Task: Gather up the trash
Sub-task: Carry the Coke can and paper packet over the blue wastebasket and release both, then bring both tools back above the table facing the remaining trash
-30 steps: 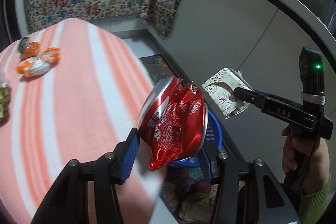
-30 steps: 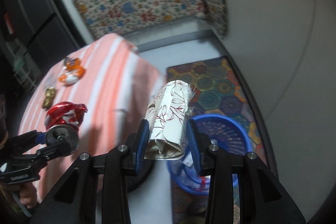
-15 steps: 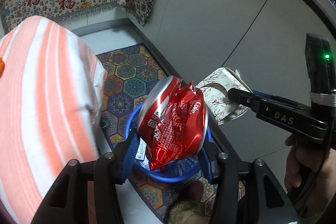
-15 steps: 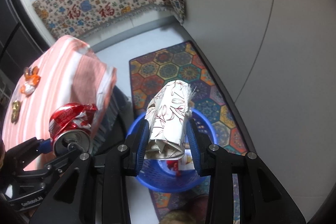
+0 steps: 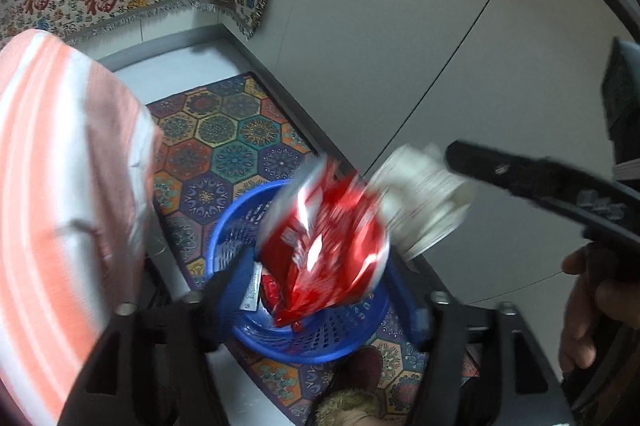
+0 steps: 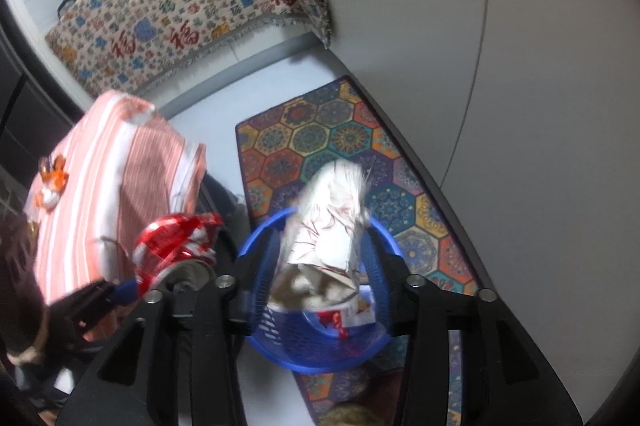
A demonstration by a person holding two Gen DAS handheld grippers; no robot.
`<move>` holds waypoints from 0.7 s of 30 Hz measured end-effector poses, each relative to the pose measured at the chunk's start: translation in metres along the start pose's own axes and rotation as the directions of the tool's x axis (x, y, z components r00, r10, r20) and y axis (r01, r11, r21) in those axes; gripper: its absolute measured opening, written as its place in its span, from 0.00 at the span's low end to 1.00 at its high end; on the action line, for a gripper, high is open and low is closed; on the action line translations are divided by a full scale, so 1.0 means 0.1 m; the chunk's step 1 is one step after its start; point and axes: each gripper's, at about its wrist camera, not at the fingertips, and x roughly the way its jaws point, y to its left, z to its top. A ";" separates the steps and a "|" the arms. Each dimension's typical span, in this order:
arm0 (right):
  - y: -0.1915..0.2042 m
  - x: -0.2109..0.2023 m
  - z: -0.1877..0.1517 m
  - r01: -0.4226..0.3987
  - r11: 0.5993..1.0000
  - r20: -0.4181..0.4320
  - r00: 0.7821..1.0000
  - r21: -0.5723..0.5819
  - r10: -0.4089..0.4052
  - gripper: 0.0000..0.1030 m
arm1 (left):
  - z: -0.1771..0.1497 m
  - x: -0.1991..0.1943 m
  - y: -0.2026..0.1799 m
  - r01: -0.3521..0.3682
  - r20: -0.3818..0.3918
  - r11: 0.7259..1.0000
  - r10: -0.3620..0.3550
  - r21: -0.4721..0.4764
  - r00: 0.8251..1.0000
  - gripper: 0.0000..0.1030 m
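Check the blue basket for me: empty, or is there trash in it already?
Not empty. The blue basket already holds a red wrapper and white packaging at the bottom.

- Left gripper (image 5: 320,310) — angled steeply downward, jaws opening; the blue pads stand clear of the blurred red can (image 5: 324,242) between them.
- Right gripper (image 6: 322,266) — likewise angled down, jaws opening, pads apart from the patterned paper carton (image 6: 328,226).
- Right hand (image 5: 588,310) grasps its gripper's handle.
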 end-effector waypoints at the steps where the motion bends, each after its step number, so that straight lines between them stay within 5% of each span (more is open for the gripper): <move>1: -0.01 -0.03 0.00 0.000 1.000 0.010 1.000 0.005 0.000 0.62 | 0.00 0.03 0.00 -0.003 0.004 1.000 0.003 0.000 1.000 0.68; 8: 0.04 -0.20 0.04 0.024 0.999 0.079 0.997 -0.022 -0.023 0.71 | -0.03 -0.12 0.06 -0.026 0.031 0.999 0.026 -0.021 0.999 0.68; 13: 0.25 -0.28 0.12 0.031 0.998 0.131 0.991 -0.058 -0.023 0.80 | -0.20 -0.69 0.21 -0.053 0.100 0.998 0.056 -0.026 0.993 0.68; 17: 0.63 -0.28 0.09 0.009 0.991 0.160 0.987 -0.131 0.012 0.81 | -0.47 -1.17 0.51 -0.131 0.135 0.990 0.137 -0.049 0.981 0.68; 21: 1.24 -0.22 -0.07 -0.060 0.967 0.145 0.985 -0.249 0.098 0.82 | -0.79 -1.58 1.00 -0.278 0.137 0.955 0.291 -0.107 0.947 0.68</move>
